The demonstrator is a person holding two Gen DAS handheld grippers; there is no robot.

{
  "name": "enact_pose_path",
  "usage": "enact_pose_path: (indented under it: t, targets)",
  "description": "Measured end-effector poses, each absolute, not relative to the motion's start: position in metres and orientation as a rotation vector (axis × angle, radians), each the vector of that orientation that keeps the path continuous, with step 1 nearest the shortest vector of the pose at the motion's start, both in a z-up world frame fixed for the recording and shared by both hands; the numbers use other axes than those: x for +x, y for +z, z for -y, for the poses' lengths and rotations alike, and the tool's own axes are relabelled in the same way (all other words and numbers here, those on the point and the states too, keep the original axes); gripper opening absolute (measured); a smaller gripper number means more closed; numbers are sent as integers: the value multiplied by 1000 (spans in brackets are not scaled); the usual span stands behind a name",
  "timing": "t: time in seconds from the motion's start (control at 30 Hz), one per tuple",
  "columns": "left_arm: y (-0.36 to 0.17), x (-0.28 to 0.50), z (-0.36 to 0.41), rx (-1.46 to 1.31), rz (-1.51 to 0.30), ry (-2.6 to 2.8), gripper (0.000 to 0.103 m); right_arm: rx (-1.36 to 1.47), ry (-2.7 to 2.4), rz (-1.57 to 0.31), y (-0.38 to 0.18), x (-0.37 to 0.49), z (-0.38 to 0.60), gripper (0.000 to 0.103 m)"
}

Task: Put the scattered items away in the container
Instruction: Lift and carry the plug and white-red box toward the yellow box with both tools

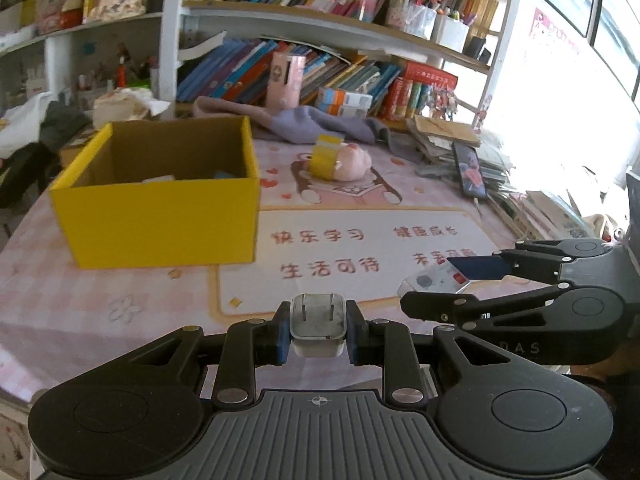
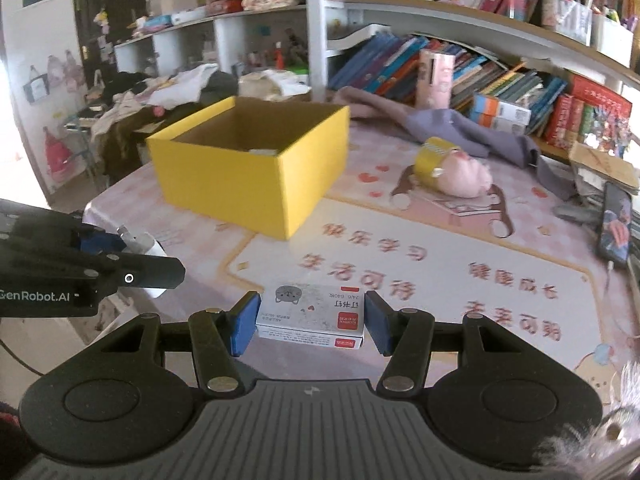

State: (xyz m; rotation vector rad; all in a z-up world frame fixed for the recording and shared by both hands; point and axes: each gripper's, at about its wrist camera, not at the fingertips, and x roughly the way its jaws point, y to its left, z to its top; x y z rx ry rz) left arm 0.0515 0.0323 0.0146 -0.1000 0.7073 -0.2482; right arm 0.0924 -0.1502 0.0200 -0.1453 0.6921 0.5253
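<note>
My left gripper (image 1: 318, 330) is shut on a white plug charger (image 1: 318, 322), prongs facing away, held above the desk mat; in the right wrist view the same charger (image 2: 140, 246) shows at the left, in the left gripper (image 2: 132, 264). My right gripper (image 2: 310, 322) is shut on a small white staple box (image 2: 310, 314); in the left wrist view that box (image 1: 434, 280) sits in the right gripper (image 1: 432, 282) at the right. The open yellow cardboard box (image 1: 160, 220) (image 2: 248, 180) stands ahead to the left with a few items inside. A yellow tape roll (image 1: 325, 156) (image 2: 430, 162) leans on a pink plush toy (image 1: 354, 166) (image 2: 466, 180).
A grey cloth (image 1: 312, 124) lies behind the plush. A phone (image 1: 470, 172) and stacked papers (image 1: 448, 136) line the right edge. Bookshelves (image 1: 320, 68) crowd the back. Clothes (image 2: 132, 108) are piled at the far left. The pink desk mat (image 2: 400, 280) lies under the grippers.
</note>
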Motion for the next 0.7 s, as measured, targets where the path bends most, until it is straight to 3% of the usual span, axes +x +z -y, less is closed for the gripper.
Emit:
enact_pose_path:
  t: [0.7]
  targets:
    - [21,8,-79,-154,-657,-142,25,-233,654,-662,31,56,88,54]
